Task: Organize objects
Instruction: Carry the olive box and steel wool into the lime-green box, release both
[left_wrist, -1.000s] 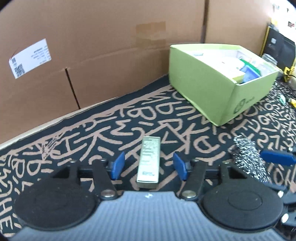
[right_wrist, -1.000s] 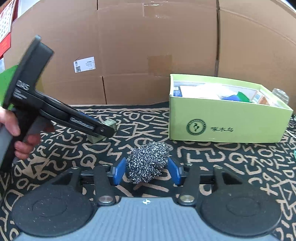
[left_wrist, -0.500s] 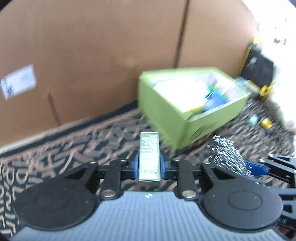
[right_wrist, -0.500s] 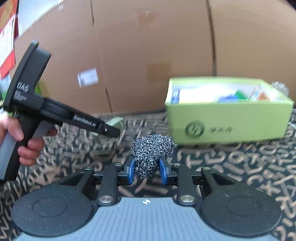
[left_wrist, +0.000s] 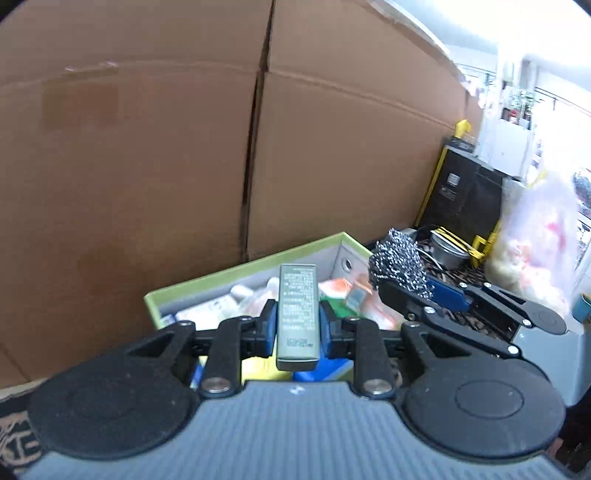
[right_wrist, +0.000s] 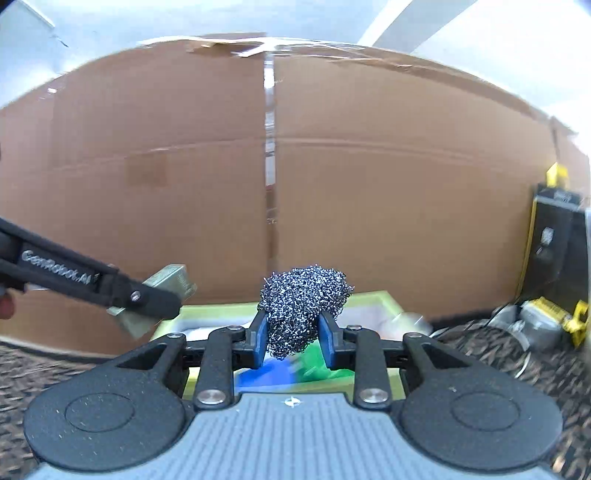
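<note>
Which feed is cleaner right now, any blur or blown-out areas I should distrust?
Left wrist view: the grey rectangular packet is sharp in the left hand-held gripper, but the upper right is blown out. Right wrist view: the steel wool scouring ball is crisp; the green cardboard box contents and patterned mat are motion-smeared.

Cluttered storage or workshop corner: tall brown cardboard sheets (left_wrist: 332, 147) as backdrop, black-and-yellow case (left_wrist: 465, 192), metal pot (left_wrist: 447, 251), full plastic bag (left_wrist: 532, 240).
</note>
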